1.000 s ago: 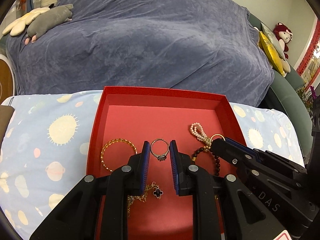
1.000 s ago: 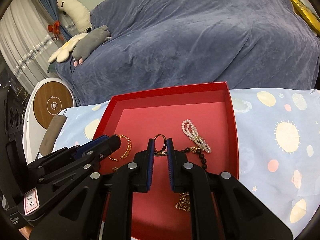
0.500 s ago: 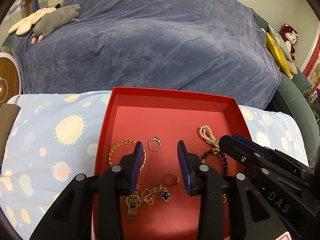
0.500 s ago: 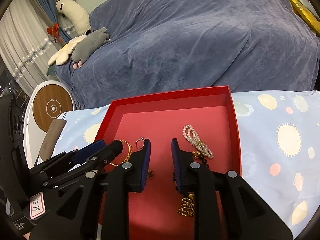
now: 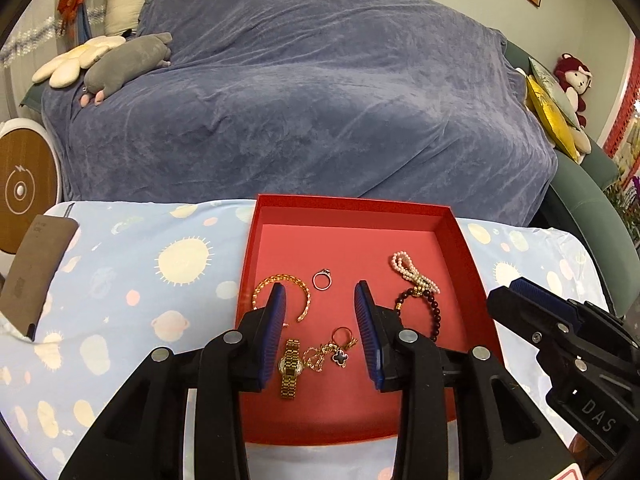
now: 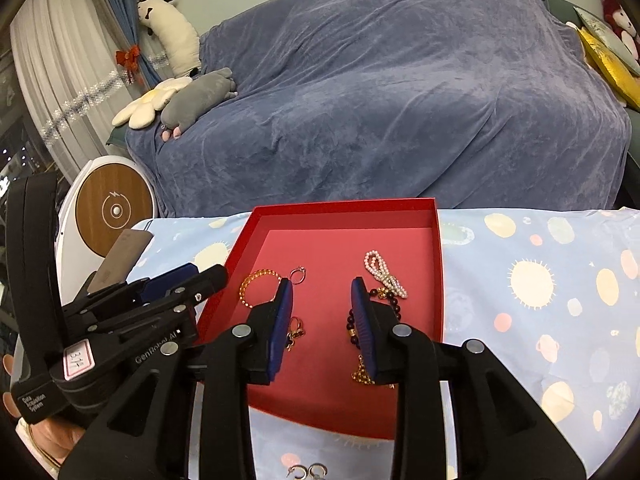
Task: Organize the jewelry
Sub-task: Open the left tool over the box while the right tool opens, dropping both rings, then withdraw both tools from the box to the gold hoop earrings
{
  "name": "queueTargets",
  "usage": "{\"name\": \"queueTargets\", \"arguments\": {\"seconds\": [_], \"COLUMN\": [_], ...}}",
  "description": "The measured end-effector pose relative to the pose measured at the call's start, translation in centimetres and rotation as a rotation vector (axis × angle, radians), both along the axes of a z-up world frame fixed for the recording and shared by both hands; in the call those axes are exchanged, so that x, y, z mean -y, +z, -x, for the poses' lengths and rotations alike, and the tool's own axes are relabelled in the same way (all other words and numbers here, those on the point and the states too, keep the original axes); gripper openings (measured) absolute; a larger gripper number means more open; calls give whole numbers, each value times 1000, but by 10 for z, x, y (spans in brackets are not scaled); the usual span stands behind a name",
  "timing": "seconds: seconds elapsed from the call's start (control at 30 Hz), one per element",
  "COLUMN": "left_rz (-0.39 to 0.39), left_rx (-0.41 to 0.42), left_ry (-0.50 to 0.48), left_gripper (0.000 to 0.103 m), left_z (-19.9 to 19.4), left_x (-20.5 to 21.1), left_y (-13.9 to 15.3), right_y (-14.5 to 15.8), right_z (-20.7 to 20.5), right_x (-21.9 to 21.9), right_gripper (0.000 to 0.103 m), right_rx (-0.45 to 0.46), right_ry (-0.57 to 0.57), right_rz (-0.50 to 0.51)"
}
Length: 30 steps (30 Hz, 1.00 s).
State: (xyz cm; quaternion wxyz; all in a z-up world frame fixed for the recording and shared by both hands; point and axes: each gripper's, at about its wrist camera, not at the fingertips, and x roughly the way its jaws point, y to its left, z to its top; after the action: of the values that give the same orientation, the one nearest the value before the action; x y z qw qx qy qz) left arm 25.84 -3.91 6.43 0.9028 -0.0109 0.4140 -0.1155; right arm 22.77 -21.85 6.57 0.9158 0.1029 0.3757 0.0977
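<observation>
A red tray [image 5: 448, 216] [image 6: 438, 248] sits on a sun-print cloth. It holds a gold bangle [image 5: 305, 295], a silver ring [image 5: 321, 280], a gold ring [image 5: 342, 333], a gold watch [image 5: 290, 368], a clover-pendant chain [image 5: 341, 357], a pearl bracelet [image 5: 412, 272] and a dark bead bracelet [image 5: 432, 308]. My left gripper [image 5: 320, 300] is open and empty above the tray's near half. My right gripper [image 6: 322, 292] is open and empty above the tray too. Its fingers partly hide the gold ring and a gold chain [image 6: 362, 374].
A sofa under a blue-grey blanket [image 5: 304, 100] stands behind the table, with plush toys [image 5: 124, 64] on its left. A brown card [image 5: 32, 276] lies at the cloth's left edge. Two small silver earrings [image 6: 308, 471] lie on the cloth in front of the tray.
Both grippers opened wider and pulled back and up from the tray. The silver ring and the gold ring were let go and now lie in the tray.
</observation>
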Motion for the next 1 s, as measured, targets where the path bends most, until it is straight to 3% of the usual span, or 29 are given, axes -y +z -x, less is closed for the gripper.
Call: {"name": "queueTargets", "arguments": {"seconds": [0.1,0.27,0.57,0.7,0.77,1.0], "left_rz": [11,1,7,9,-7,-56], "left_rx": [19,25,-14,-43,-50,-79], "left_ry": [14,28,53,50,40,-21], "left_gripper": [33,44,45,46,52,52], "left_z": [18,56,108,125,131,143], "left_x": [-5,-19,-42,-45,-43,-35], "left_y": [7,6,-10,-23,-29,-50], "right_y": [3,-7,-38,-55,-65,-93], "right_z": [19,61,120,132,132,122], "right_x": [1,2,7,4,-2,-13], "right_gripper": [30,31,33,34,35,35], "right_rx": [6,-13,-72,-100,-113,-138], "right_ry": [-1,6,10,21,34,40], "right_rz": [-18,-30,-35,-29,11,70]}}
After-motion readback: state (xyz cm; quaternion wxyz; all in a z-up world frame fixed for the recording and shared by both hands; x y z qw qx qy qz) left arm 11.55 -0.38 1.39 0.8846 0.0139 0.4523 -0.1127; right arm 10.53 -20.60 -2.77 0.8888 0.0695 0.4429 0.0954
